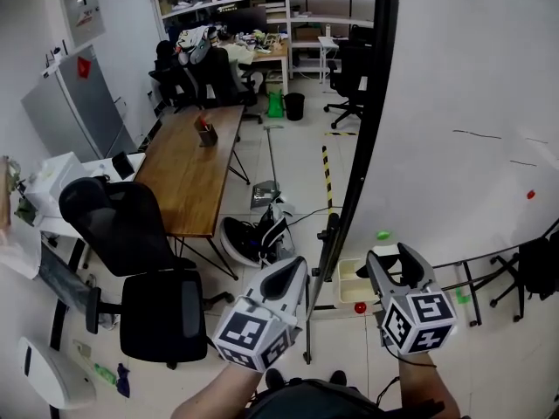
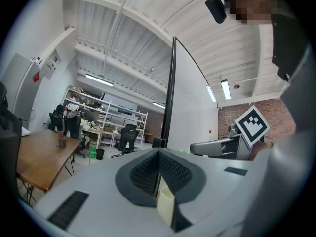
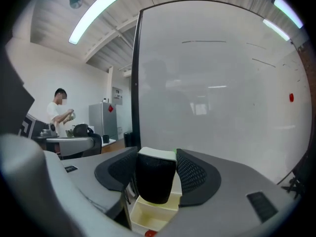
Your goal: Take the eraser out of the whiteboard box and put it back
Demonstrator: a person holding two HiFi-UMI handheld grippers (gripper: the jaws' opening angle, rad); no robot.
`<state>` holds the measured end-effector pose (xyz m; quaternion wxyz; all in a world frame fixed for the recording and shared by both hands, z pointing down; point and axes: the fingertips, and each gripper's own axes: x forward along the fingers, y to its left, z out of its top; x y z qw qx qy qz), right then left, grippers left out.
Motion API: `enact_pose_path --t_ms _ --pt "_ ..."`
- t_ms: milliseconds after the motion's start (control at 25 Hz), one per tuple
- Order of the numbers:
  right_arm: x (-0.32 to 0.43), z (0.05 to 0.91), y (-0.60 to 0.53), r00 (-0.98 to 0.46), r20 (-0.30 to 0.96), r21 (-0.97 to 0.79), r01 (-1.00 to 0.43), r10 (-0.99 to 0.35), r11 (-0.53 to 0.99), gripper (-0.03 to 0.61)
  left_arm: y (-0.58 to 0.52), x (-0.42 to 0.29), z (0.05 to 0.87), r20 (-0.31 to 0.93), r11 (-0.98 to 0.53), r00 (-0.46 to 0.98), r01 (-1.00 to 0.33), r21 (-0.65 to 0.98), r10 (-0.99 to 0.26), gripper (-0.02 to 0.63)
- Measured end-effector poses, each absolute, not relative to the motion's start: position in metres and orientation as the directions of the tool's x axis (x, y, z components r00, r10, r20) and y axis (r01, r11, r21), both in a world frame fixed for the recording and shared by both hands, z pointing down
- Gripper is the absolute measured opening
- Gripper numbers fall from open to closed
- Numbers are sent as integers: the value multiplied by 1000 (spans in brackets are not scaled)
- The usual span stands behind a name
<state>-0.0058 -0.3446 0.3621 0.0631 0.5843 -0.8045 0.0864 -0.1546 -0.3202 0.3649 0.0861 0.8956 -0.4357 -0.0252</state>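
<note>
My right gripper (image 1: 391,258) is shut on the eraser (image 3: 154,180), a black block with a white top held upright between the jaws. It hangs just above the cream whiteboard box (image 3: 147,214), which is fixed low at the whiteboard's edge (image 1: 352,287). The eraser (image 1: 383,257) shows only partly in the head view. My left gripper (image 1: 292,271) is to the left of the box, jaws shut with nothing in them (image 2: 159,168). From the left gripper view, the right gripper (image 2: 217,146) shows beside the board.
A large whiteboard (image 1: 463,103) on a wheeled stand fills the right side, with a green magnet (image 1: 383,234) and a red magnet (image 1: 530,195) on it. A red round piece (image 1: 360,307) lies below the box. A wooden table (image 1: 194,166) and black office chairs (image 1: 144,269) stand to the left.
</note>
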Motion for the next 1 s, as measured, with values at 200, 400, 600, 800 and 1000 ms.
enact_pose_path --t_ms 200,400,600,800,1000 --pt "0 324 -319 -346 141 -74 -938 -928 339 270 -301 -156 333 -29 -591 594 -792 154 -804 26" --pt "1 302 -296 -375 107 -71 -927 -921 369 270 -284 -155 317 -23 -576 579 -804 145 -815 26" --pt "10 293 -286 -379 93 -57 -925 -921 375 268 -274 -142 310 -39 -599 599 -794 98 -800 26" --pt "15 289 -277 -379 88 -58 -925 -921 375 267 -265 -136 308 -30 -607 607 -790 93 -794 25" --pt "18 285 -272 -383 80 -65 -923 -920 378 267 -259 -132 302 -41 -611 610 -788 81 -792 25"
